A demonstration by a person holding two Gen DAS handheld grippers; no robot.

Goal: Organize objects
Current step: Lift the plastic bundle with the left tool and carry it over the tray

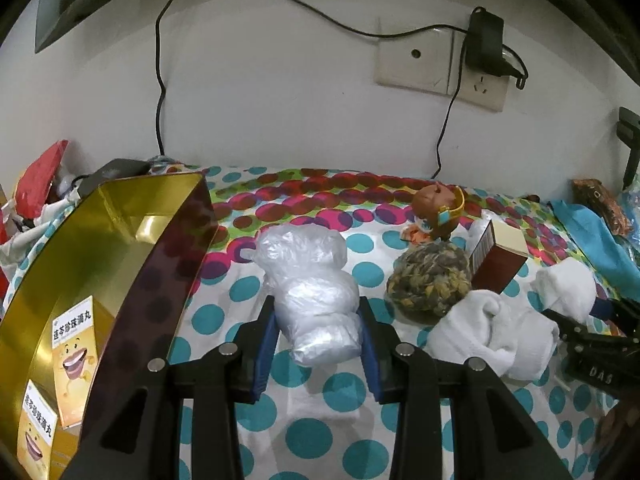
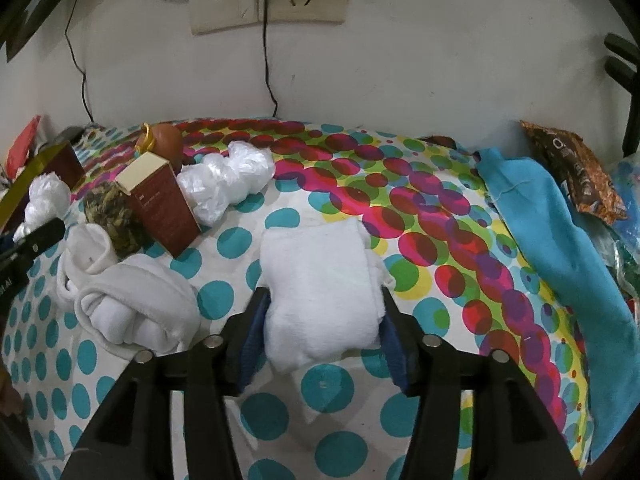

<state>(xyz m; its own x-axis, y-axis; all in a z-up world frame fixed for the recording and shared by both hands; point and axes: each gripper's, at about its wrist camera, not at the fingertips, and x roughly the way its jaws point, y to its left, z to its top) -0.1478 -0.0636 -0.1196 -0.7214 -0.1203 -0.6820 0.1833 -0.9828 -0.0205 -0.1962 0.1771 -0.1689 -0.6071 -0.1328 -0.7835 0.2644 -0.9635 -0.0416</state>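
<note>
My left gripper (image 1: 318, 312) is shut on a clear plastic bag bundle (image 1: 308, 280), held just above the dotted cloth, next to the gold tin (image 1: 120, 264) at the left. My right gripper (image 2: 324, 308) is shut on a folded white cloth (image 2: 320, 280) over the cloth's middle. A second plastic bag bundle (image 2: 224, 184), a maroon box (image 2: 160, 204), a mesh bag of dried flowers (image 2: 112, 216), a brown round toy (image 2: 164, 138) and rolled white socks (image 2: 132, 312) lie to the left of the right gripper.
Two yellow medicine boxes (image 1: 74, 360) lie inside the tin. A blue cloth (image 2: 540, 236) and a brown snack packet (image 2: 572, 172) lie at the right edge. A wall with sockets (image 1: 436, 64) and hanging cables backs the surface. Red clutter (image 1: 36, 180) sits far left.
</note>
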